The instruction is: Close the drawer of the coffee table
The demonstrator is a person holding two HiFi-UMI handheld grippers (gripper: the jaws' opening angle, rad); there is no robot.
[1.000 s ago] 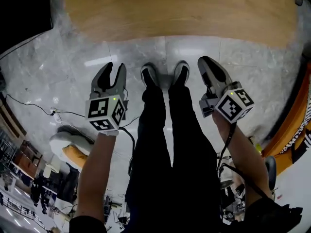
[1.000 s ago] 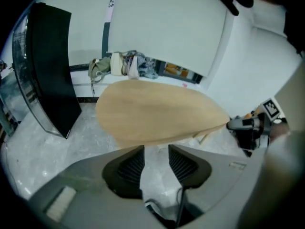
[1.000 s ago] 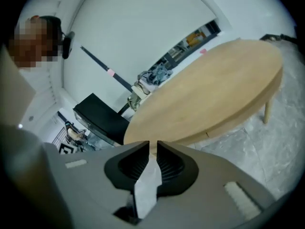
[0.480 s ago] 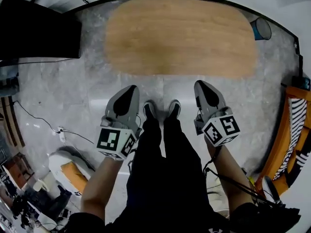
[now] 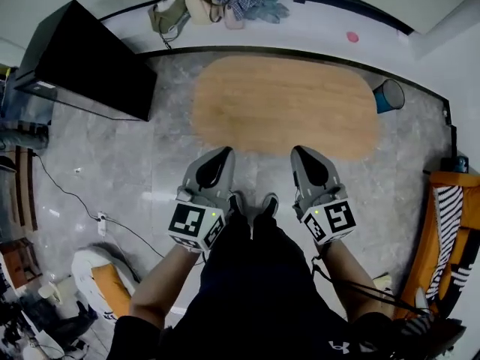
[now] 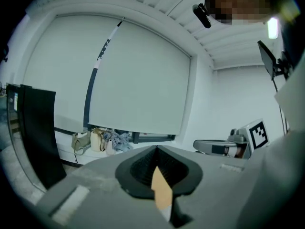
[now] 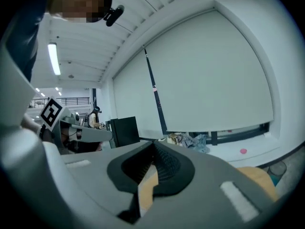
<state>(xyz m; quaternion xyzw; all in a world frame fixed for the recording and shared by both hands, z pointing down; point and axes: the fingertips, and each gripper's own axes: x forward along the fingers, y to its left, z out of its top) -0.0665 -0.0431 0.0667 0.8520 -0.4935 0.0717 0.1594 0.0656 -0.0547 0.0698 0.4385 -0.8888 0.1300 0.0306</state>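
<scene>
Our head view shows the whole coffee table at twelve o'clock, left gripper and right gripper pressed closed, both empty, their own views mostly window blind.

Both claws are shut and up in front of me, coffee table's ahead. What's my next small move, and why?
Probably lower both to rest. From the head view no drawer sticks out past the coffee table top, and the left claw and right claw are shut on nothing, short of its near edge. Its front face is hidden.
</scene>
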